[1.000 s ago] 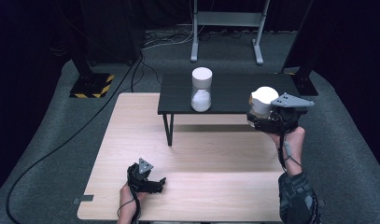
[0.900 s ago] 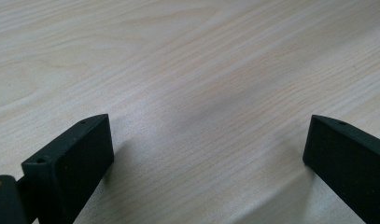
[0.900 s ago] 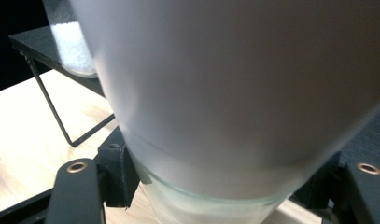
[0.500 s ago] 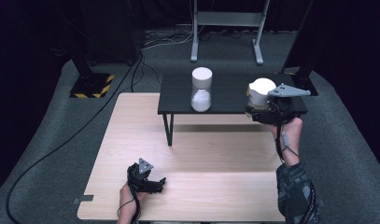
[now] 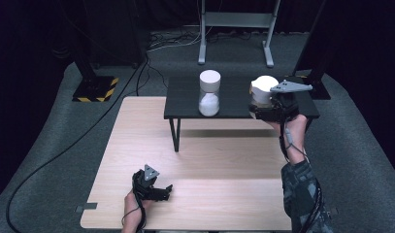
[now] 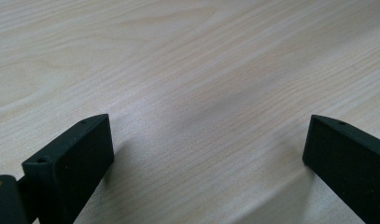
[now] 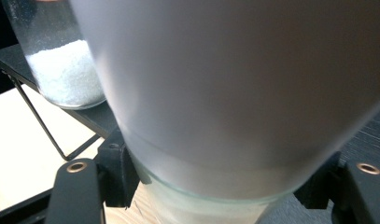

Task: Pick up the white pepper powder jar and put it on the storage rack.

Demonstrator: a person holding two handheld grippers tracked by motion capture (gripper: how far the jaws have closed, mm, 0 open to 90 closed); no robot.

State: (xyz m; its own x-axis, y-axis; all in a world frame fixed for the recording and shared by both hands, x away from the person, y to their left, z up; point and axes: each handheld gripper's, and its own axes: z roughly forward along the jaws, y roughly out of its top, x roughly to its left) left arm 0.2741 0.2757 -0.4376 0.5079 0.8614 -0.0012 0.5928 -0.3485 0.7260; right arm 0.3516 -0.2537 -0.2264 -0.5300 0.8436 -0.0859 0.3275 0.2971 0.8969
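Two claws: right claw [image 5: 267, 108] pinches frosted, seemingly glass cylindrical jar [image 7: 234, 93]; left claw [image 6: 208, 154] spread over woodgrain table [image 6: 187, 56].

High view above the wooden table [image 5: 137, 141] looking forward and down, left gripper view skimming the same tabletop closely, right gripper view tight against a jar [image 7: 225, 93]

1. A light wooden table [image 5: 137, 145] stands on a grey carpet floor [image 5: 54, 145].
2. A small black shelf [image 5: 185, 97] stands on the table.
3. Black cables [image 5: 64, 155] lie on the floor.
4. A grey metal stand [image 5: 234, 29] is behind.
5. The room is dark.
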